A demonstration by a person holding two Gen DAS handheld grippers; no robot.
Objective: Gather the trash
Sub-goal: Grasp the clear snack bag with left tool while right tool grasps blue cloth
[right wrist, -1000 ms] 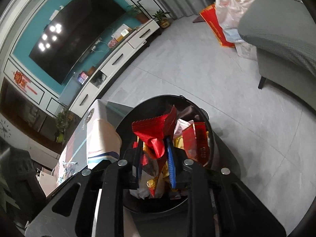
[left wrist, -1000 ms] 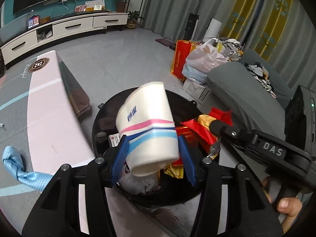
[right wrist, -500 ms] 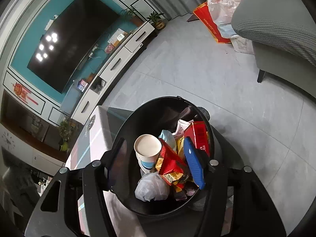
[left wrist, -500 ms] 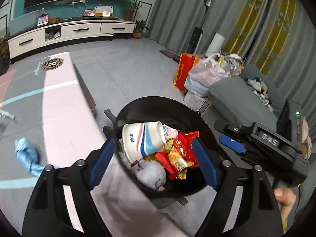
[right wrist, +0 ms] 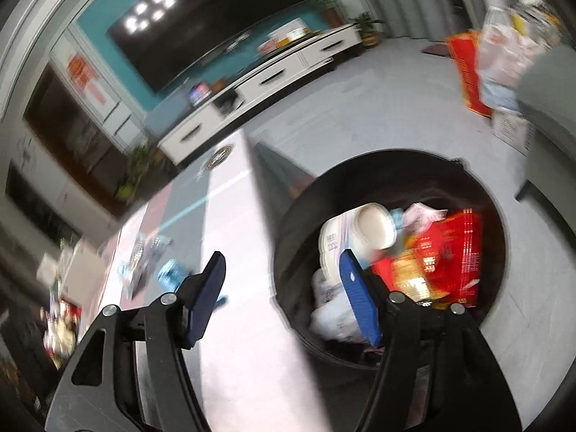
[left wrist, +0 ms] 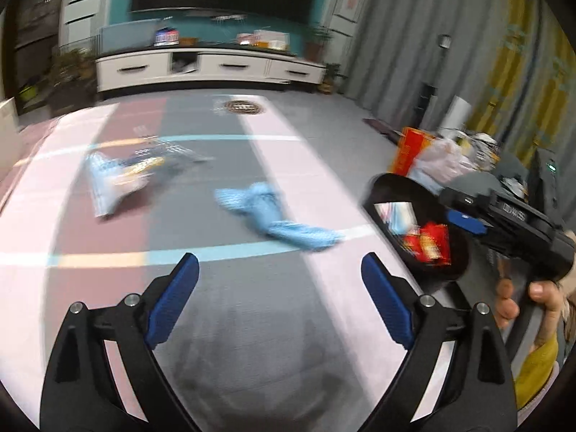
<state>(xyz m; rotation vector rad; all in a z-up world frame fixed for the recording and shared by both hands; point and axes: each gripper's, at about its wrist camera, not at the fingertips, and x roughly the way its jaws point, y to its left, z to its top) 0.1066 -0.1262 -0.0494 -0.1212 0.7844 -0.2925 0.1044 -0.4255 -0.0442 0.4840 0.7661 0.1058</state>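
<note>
Two pieces of trash lay mid-tabletop: a crumpled blue tissue [left wrist: 268,216] and clear plastic wrapper [left wrist: 118,176]. Left gripper [left wrist: 280,302] and right gripper [right wrist: 284,295] gaped empty; best straddle the tissue squarely, then carry it to the round black bin [right wrist: 392,165] off the right edge.

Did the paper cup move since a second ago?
Yes. The paper cup left the left hand-held gripper and dropped into the black bin, lying among wrappers.
</note>
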